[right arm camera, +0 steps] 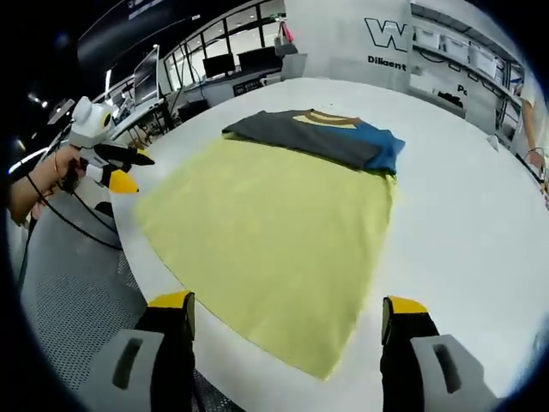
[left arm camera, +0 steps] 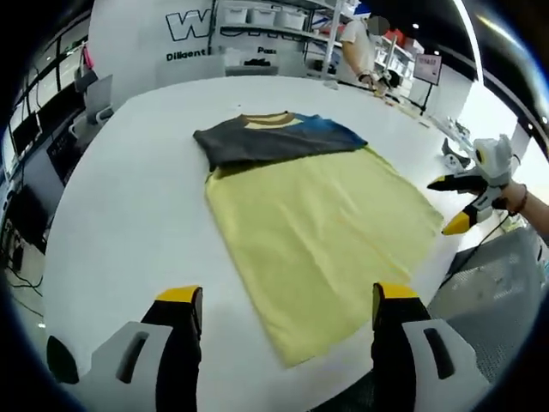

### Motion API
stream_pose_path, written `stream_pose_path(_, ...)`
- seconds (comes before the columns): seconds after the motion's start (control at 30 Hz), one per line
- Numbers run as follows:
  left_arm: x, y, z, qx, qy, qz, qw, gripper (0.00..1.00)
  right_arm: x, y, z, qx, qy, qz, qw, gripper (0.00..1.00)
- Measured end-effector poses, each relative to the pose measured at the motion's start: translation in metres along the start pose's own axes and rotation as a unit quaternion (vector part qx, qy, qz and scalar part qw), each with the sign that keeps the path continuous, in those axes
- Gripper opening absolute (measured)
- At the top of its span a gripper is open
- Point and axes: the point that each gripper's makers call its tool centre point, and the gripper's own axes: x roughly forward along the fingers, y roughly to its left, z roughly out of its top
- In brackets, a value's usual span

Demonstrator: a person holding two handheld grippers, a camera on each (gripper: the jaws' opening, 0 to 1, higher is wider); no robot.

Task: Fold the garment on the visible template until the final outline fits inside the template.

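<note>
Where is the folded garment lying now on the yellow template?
The folded garment lies across the far end of the yellow template on the white table, ahead of both grippers' open jaws in both views.

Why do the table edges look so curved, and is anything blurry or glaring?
In the left gripper view the fisheye lens bows the white table; the garment looks sharp, evenly lit. In the right gripper view the same bending shows, with soft shadows and a mild sheen on the table.

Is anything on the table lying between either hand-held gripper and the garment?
Nothing visible. Bare white table lies between the open left hand-held gripper and the yellow garment. The open right hand-held gripper looks straight onto the garment's near edge.
</note>
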Motion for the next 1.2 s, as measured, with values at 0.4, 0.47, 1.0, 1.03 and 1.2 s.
stream_pose_path(0.4, -0.020, -0.007, -0.015, 0.008, 0.003, -0.012, 0.9999, 0.71, -0.028, 0.014, -0.040, 0.003, 0.024, 0.009, 0.9997, 0.73)
stream_pose_path(0.47, -0.022, -0.008, -0.015, 0.008, 0.002, -0.014, 0.9999, 0.69, -0.032, 0.018, -0.045, 0.001, 0.026, 0.013, 0.9996, 0.72)
stream_pose_path(1.0, -0.049, -0.020, -0.054, 0.034, 0.030, -0.026, 0.9986, 0.39, -0.077, 0.046, -0.110, 0.004, 0.063, 0.025, 0.9977, 0.45)
stream_pose_path(1.03, -0.052, -0.020, -0.056, 0.036, 0.033, -0.027, 0.9984, 0.38, -0.080, 0.046, -0.113, 0.006, 0.063, 0.022, 0.9977, 0.43)
stream_pose_path(1.2, -0.060, -0.025, -0.069, 0.029, 0.044, -0.039, 0.9978, 0.30, -0.087, 0.048, -0.135, 0.015, 0.081, 0.010, 0.9966, 0.35)
